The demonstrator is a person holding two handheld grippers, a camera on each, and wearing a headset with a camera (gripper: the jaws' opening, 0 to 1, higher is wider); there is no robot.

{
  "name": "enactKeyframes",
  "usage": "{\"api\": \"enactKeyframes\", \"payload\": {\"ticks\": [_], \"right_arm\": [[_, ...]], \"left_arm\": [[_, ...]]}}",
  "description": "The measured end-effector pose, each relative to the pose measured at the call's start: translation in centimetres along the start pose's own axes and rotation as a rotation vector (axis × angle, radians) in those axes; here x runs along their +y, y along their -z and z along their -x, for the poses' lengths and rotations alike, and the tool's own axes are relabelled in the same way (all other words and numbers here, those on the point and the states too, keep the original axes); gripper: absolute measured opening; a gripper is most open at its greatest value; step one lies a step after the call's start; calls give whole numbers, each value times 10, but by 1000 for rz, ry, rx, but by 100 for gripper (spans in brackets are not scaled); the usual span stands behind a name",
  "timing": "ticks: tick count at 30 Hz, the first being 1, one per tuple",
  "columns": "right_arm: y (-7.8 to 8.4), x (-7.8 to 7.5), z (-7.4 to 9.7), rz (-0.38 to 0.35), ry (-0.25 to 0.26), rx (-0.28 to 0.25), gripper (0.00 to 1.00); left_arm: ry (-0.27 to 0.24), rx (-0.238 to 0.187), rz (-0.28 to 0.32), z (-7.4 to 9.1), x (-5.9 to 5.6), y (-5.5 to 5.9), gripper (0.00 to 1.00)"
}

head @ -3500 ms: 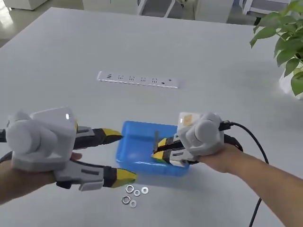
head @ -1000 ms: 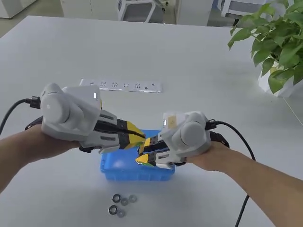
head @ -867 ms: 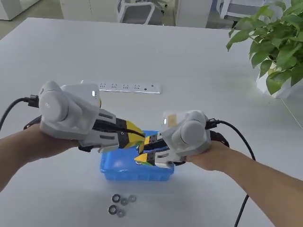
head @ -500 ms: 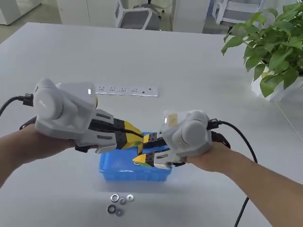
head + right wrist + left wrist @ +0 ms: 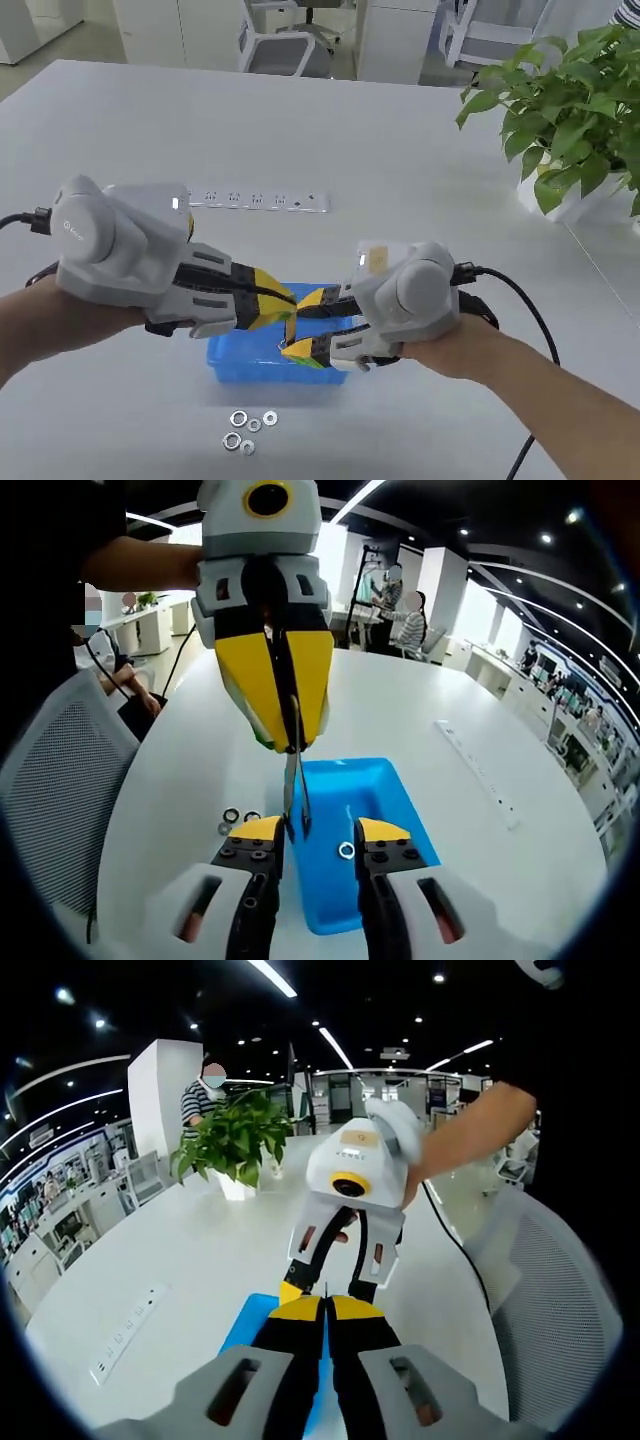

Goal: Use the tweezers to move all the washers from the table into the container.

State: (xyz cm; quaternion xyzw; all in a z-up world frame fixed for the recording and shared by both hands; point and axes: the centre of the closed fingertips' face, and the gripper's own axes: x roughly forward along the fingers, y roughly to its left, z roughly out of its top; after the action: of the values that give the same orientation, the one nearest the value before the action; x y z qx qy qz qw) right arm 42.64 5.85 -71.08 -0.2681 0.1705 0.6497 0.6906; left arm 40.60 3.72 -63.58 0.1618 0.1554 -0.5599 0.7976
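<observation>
Clamping the tweezers [image 5: 293, 780] between jaws pressed tight together, the left gripper [image 5: 280, 300] points in from the left above the blue container [image 5: 250, 372]. The tweezers hang tips-down over the container's edge on the side toward the loose washers [image 5: 245, 432], which lie clustered on the table [image 5: 120, 420] just in front of it. A single washer [image 5: 346, 851] rests inside the container. The right gripper [image 5: 305, 322] faces in from the right, jaws spread apart, with the tweezers' tips just beside one jaw. A potted plant [image 5: 570, 110] stands far right.
</observation>
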Motion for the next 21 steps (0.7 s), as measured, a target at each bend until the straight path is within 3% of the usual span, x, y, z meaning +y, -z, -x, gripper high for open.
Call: {"api": "enactKeyframes", "payload": {"ticks": [12,21], "right_arm": [[2,9,18,-43,23,-6,37],[13,14,30,-81,47,9,45]], "left_arm": [[8,-2,24,6,-15,10,4],[27,6,39,10,-26,20,4]]}}
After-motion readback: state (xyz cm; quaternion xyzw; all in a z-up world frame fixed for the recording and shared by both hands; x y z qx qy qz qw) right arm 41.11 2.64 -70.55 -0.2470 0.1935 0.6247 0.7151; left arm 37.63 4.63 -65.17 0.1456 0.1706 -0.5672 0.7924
